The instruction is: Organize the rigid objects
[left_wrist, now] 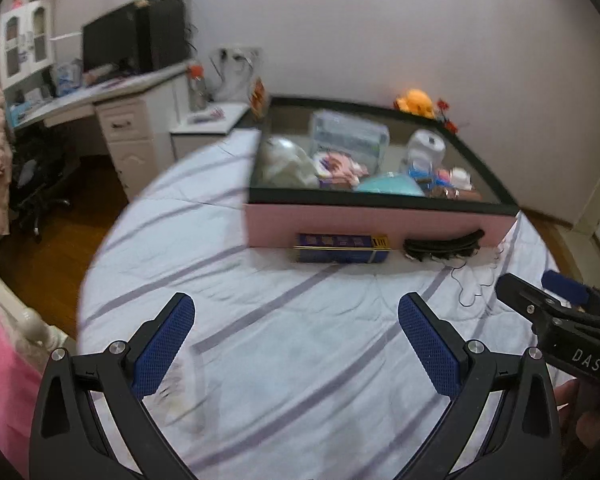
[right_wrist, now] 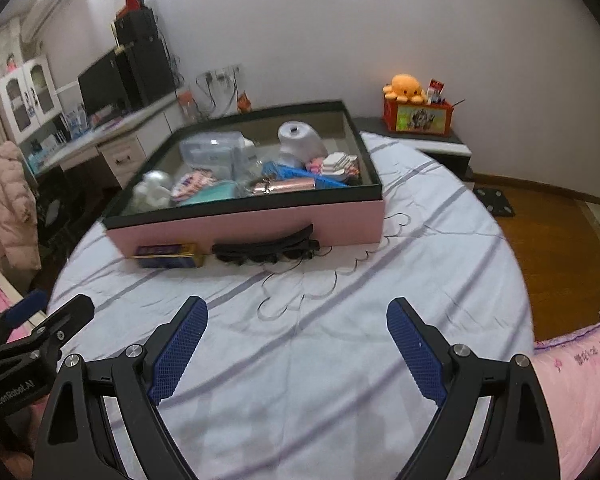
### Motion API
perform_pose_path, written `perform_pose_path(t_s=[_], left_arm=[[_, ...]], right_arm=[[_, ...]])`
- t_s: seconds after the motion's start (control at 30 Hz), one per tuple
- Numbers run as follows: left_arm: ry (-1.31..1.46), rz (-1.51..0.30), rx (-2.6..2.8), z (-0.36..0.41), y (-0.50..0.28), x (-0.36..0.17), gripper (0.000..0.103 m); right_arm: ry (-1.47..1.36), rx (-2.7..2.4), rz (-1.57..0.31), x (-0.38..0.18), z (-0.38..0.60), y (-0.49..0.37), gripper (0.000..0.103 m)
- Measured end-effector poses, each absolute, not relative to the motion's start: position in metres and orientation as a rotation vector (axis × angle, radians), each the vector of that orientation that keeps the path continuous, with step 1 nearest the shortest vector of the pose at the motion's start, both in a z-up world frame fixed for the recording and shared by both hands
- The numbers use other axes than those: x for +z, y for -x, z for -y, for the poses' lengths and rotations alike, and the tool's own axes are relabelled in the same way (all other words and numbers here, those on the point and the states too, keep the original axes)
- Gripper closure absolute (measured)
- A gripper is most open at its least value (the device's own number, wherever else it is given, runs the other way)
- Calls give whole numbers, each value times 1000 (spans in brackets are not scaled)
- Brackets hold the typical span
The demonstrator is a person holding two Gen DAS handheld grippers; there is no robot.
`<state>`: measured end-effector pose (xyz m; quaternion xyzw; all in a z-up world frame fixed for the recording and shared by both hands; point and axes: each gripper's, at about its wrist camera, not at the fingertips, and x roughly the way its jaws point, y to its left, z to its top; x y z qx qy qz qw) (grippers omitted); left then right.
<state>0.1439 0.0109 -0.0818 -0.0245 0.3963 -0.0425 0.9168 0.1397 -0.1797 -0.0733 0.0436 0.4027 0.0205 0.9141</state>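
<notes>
Ahead of the spread, empty right gripper (right_wrist: 297,350), the black hair clip (right_wrist: 266,250) lay crosswise against the pink box (right_wrist: 260,222), nearer than to the left gripper (left_wrist: 296,350), also spread.

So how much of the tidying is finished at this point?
Done: many small things already sit in the pink box. In hand: nothing; the left tool and right tool are both open and empty over the bed sheet. Left: the blue tin and black hair clip lie outside against the box.
</notes>
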Motion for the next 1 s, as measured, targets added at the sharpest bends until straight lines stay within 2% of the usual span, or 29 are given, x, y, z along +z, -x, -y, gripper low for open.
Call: perform_pose_path(t_s=[0.27, 0.57, 0.6, 0.67, 0.73, 1.0], left_arm=[[2, -880, -83, 21, -195, -108, 0], [28, -959, -54, 21, -228, -123, 0], [40, -956, -61, 20, -229, -123, 1], [53, -941, -62, 15, -227, -122, 13], [41, -932, -49, 11, -225, -121, 20], [84, -905, -31, -23, -209, -119, 20]], right_arm=[[-79, 27, -867, -87, 191, -160, 10], [-81, 31, -891, -97, 199, -168, 10], [-75, 35, -895, -98, 197, -170, 10], [-60, 43, -903, -100, 191, -175, 10], [-47, 50, -908, -101, 185, -180, 10], [-6, 60, -930, -104, 158, -201, 10]])
